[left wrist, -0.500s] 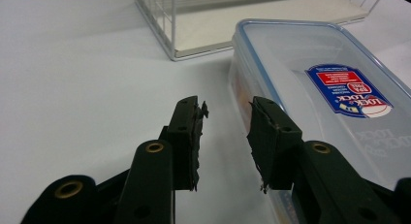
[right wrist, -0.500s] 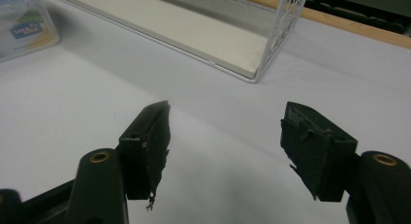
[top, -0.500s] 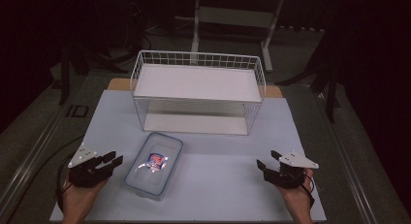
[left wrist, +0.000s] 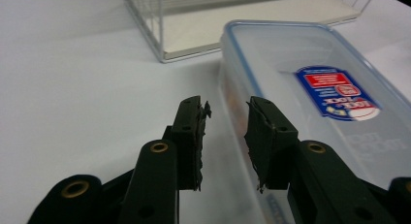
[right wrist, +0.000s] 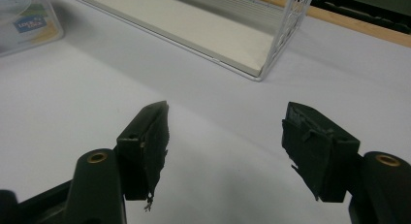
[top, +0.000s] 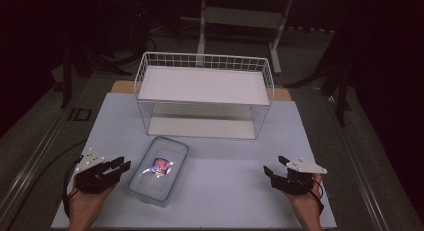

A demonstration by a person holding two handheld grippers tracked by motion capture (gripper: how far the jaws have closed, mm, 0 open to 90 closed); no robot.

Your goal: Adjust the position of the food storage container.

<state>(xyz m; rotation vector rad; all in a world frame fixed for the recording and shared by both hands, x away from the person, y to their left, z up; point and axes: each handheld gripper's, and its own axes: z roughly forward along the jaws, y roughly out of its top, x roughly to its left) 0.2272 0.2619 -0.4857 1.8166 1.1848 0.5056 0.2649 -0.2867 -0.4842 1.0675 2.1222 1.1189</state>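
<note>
The left gripper (top: 120, 166) sits low over the pale blue-white counter (top: 225, 191), held in a hand at the near left corner. Its jaws are released, with a narrow gap between them and nothing inside. Just ahead of the jaws and to their right lies a clear rectangular plastic container with a blue-rimmed lid and a red-and-blue label (top: 159, 169). In the left gripper view the container (left wrist: 310, 103) has its near edge running right alongside the right jaw, and I cannot tell whether the two touch.

The right gripper (top: 275, 167) rests at the near right of the counter, well apart from the container, its jaws spread wide and empty. In the right gripper view the jaws frame bare counter (right wrist: 218, 151), and the container (right wrist: 29, 23) shows far off to the upper left of the left jaw.

Beyond both pairs of jaws stands a white wire rack with two flat white shelves (top: 202, 93), open at the front. The container's far end lies just short of the rack's front left corner.
</note>
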